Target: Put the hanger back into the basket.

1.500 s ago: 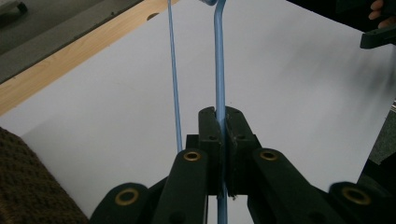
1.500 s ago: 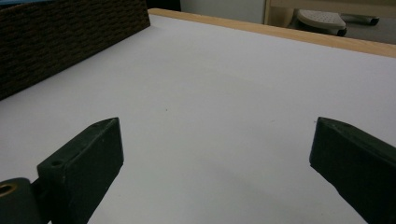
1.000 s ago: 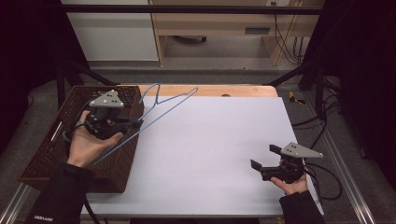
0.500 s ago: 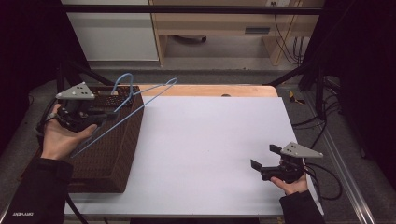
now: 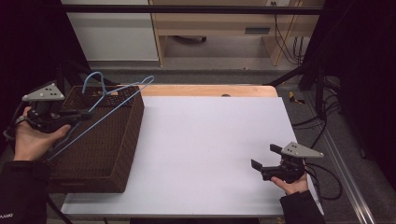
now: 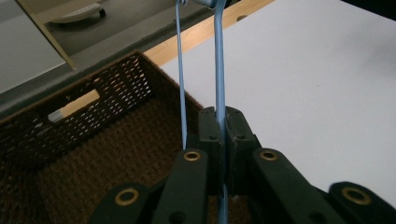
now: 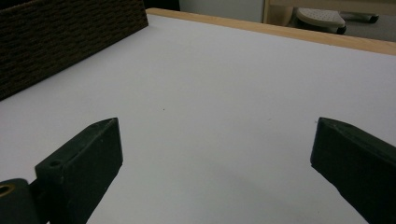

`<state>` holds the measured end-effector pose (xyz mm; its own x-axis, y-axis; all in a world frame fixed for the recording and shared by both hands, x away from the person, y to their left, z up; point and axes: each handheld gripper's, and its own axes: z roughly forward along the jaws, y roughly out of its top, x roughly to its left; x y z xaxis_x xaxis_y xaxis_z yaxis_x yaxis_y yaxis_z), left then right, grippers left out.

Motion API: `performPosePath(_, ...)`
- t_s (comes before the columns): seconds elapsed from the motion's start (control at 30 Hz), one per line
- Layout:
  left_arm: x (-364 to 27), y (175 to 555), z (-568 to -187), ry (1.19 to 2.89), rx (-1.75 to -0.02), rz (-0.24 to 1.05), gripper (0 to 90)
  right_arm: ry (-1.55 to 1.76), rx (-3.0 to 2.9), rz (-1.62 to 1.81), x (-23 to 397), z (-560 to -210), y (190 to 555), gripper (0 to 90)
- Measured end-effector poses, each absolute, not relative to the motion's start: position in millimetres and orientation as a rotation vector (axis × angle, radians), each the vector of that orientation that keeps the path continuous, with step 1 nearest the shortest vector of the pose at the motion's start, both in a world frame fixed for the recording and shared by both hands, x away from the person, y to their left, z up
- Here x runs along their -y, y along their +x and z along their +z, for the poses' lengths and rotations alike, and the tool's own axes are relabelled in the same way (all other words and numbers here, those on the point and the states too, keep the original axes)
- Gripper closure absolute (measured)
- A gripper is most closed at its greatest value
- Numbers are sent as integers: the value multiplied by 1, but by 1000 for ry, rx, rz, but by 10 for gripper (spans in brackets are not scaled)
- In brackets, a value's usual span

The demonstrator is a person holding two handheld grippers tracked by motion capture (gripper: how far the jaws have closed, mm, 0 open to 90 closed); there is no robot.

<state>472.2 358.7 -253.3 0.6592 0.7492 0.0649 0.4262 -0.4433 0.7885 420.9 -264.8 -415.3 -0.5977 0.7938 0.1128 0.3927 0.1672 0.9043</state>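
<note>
High view overhead, gripper views low (sharing basket [image 5: 100, 140])

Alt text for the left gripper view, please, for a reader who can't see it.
The left hand-held gripper is shut on a light blue wire hanger, held above a dark brown woven basket. A white table with a wooden edge lies to the right.

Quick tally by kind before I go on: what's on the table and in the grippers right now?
Wire hangers, light blue: 1, clamped in the left gripper
Woven baskets, dark brown: 1
Grippers: 2, the right gripper open and holding nothing
Total: 4
</note>
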Motion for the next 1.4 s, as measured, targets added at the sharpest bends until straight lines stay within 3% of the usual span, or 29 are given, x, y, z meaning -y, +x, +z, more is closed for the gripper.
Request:
performPosePath(0.8, -422, 477, -306, 2054, -1082, 515, 872, 1120, -2070, 1403, 265, -416, 421, 16)
performPosePath(1.4, -412, 491, -371, 2123, -1142, 492, 872, 1118, -2080, 1397, 263, -417, 422, 19)
